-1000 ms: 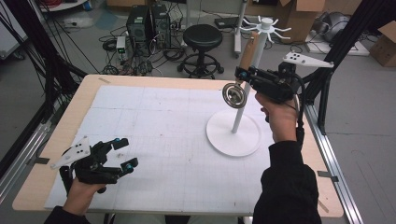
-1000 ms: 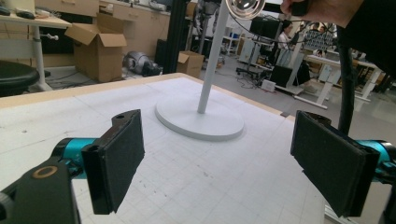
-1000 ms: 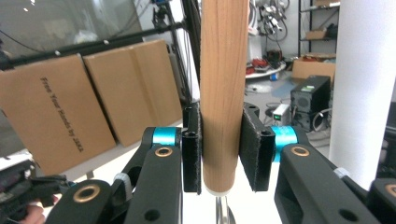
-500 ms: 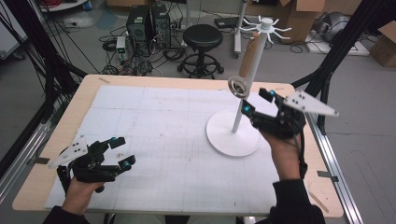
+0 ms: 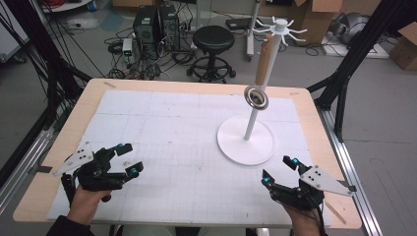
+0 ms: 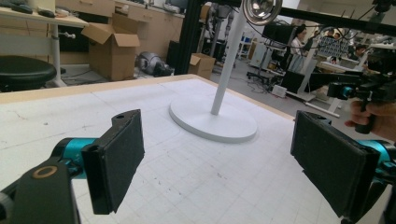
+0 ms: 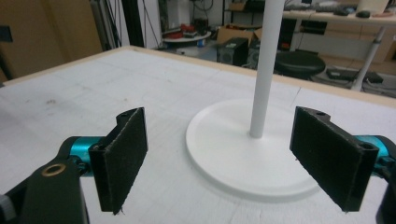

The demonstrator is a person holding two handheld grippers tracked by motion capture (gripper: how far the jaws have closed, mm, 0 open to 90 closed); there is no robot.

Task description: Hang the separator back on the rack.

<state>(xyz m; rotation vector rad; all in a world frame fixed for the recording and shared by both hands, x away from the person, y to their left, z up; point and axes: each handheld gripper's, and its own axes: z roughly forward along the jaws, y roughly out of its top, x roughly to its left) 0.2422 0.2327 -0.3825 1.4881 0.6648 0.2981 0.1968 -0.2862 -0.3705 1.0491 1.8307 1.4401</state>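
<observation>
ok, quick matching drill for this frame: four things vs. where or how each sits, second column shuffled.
Things:
1. left gripper
2. right gripper
3. metal strainer
4. white stand

Places/states:
A. hanging from a hook high on the pole
B. open, near the table's front right corner
C. round base flat on the mat, right of centre
D. open, near the table's front left edge

Pairs: 1-D, 2-B, 3-A, 4-C

One white stand (image 5: 246, 142), one strainer (image 5: 257, 97) hanging from it, two tools (both empty): left (image 5: 127, 158), right (image 5: 279, 170).
</observation>
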